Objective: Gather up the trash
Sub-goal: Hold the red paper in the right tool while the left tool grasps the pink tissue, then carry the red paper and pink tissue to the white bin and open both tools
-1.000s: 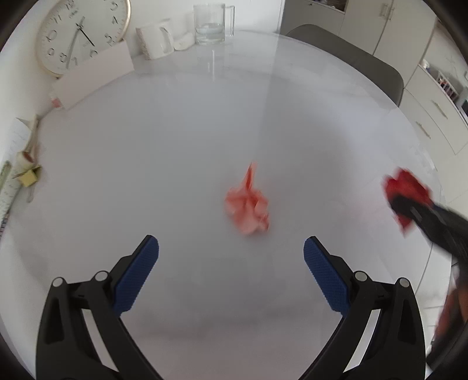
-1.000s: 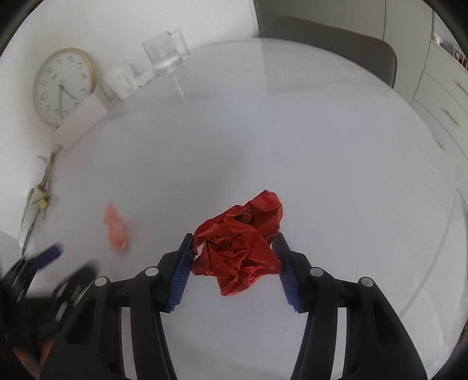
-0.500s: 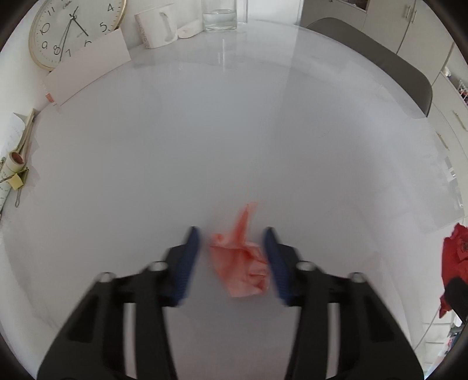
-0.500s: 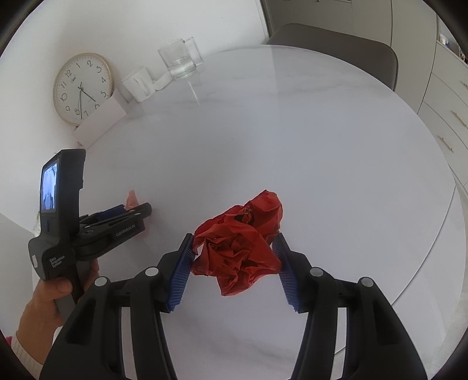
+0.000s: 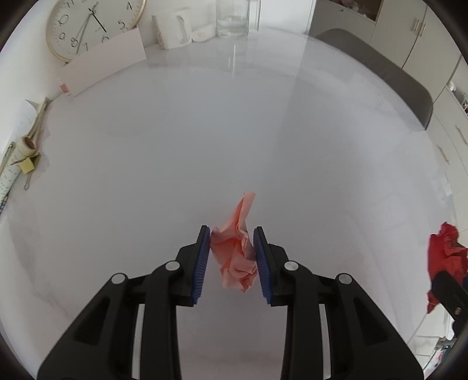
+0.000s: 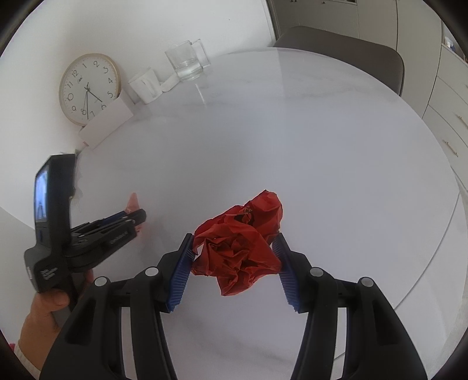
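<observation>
A crumpled pink paper [image 5: 237,257] lies on the white round table [image 5: 204,131], between the blue pads of my left gripper [image 5: 231,231]. The jaws are closing and both pads touch the paper's sides. My right gripper [image 6: 234,238] is shut on a crumpled red wrapper [image 6: 242,242], held just above the table near its right edge. In the right wrist view the left gripper [image 6: 137,217] points down at the pink paper [image 6: 133,201], mostly hidden behind its fingers. The red wrapper [image 5: 444,254] also shows at the far right of the left wrist view.
At the table's far side stand a wall clock [image 5: 90,26], a white card [image 5: 105,61], a white mug [image 5: 172,27] and a glass [image 5: 234,17]. Stationery [image 5: 26,152] lies at the left edge. A grey chair [image 5: 380,70] and cabinets are beyond. A person's hand [image 6: 44,307] holds the left gripper.
The left gripper came forward over the pink paper and its jaws went from wide apart to touching the paper. The right gripper kept still with the red wrapper.
</observation>
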`<control>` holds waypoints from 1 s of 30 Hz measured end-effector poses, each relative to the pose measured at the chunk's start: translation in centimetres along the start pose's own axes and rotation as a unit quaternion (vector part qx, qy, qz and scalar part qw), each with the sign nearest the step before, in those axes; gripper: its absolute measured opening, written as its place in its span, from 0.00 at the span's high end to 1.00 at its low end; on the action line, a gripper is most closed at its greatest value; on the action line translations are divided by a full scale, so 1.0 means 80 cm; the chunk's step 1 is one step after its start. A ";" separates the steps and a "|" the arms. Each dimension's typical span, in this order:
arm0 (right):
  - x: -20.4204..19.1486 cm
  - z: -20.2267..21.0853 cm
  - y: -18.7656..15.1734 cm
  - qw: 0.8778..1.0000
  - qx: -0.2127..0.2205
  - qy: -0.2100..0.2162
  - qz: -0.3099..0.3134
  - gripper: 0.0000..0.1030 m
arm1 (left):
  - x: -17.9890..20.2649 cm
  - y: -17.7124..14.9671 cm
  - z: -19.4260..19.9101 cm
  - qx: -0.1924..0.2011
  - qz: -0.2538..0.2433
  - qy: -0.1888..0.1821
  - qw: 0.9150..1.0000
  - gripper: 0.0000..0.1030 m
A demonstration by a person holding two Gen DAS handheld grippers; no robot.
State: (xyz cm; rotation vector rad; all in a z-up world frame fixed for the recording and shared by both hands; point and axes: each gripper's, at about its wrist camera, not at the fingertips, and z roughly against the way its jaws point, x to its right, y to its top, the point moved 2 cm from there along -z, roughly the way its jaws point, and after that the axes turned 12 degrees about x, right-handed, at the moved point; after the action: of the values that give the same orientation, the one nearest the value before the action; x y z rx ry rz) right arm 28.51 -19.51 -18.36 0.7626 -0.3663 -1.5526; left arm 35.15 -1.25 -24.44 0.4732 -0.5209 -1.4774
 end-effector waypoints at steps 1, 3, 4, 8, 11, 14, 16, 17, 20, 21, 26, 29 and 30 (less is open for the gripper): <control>-0.002 0.007 -0.001 1.000 0.001 0.001 0.002 0.47 | 0.000 0.001 0.006 0.001 -0.002 -0.004 1.000 0.71; -0.008 0.023 -0.005 1.000 0.004 0.004 0.012 0.47 | 0.005 -0.003 0.030 0.009 -0.011 -0.007 1.000 0.71; -0.011 0.029 -0.007 1.000 0.004 0.005 0.016 0.47 | 0.008 -0.006 0.040 0.012 -0.015 -0.009 1.000 0.70; -0.013 0.075 -0.030 1.000 0.004 0.015 0.027 0.47 | 0.026 -0.030 0.095 0.025 -0.041 -0.022 0.999 0.70; -0.006 0.121 -0.062 0.999 0.002 0.013 0.039 0.47 | 0.041 -0.057 0.136 0.023 -0.050 -0.038 0.998 0.70; 0.007 0.164 -0.098 0.999 -0.005 0.016 0.039 0.47 | 0.062 -0.087 0.175 0.017 -0.053 -0.056 0.997 0.70; 0.015 0.188 -0.118 0.999 -0.008 0.016 0.040 0.47 | 0.076 -0.108 0.201 0.016 -0.059 -0.066 0.996 0.70; 0.021 0.206 -0.133 0.999 -0.010 0.017 0.040 0.47 | 0.084 -0.119 0.212 0.016 -0.064 -0.069 0.995 0.70; 0.035 0.239 -0.160 0.999 -0.011 0.021 0.040 0.47 | 0.108 -0.152 0.246 0.010 -0.071 -0.082 0.994 0.70; 0.041 0.254 -0.171 0.999 -0.012 0.024 0.040 0.47 | 0.113 -0.158 0.252 0.007 -0.073 -0.085 0.994 0.70; 0.077 0.329 -0.212 0.999 0.008 0.027 0.044 0.47 | 0.151 -0.209 0.307 0.004 -0.096 -0.102 0.990 0.70; 0.110 0.373 -0.239 0.999 0.015 0.017 0.043 0.46 | 0.175 -0.238 0.339 0.010 -0.107 -0.129 0.986 0.70; 0.132 0.393 -0.258 0.999 0.011 0.005 0.042 0.46 | 0.187 -0.251 0.352 0.009 -0.110 -0.142 0.984 0.70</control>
State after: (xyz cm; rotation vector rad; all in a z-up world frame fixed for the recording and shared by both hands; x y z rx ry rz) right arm -7.43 -33.24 -11.37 0.7622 -0.4049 -1.4675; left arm 2.62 -16.53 -13.20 0.3427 -0.7256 -1.7677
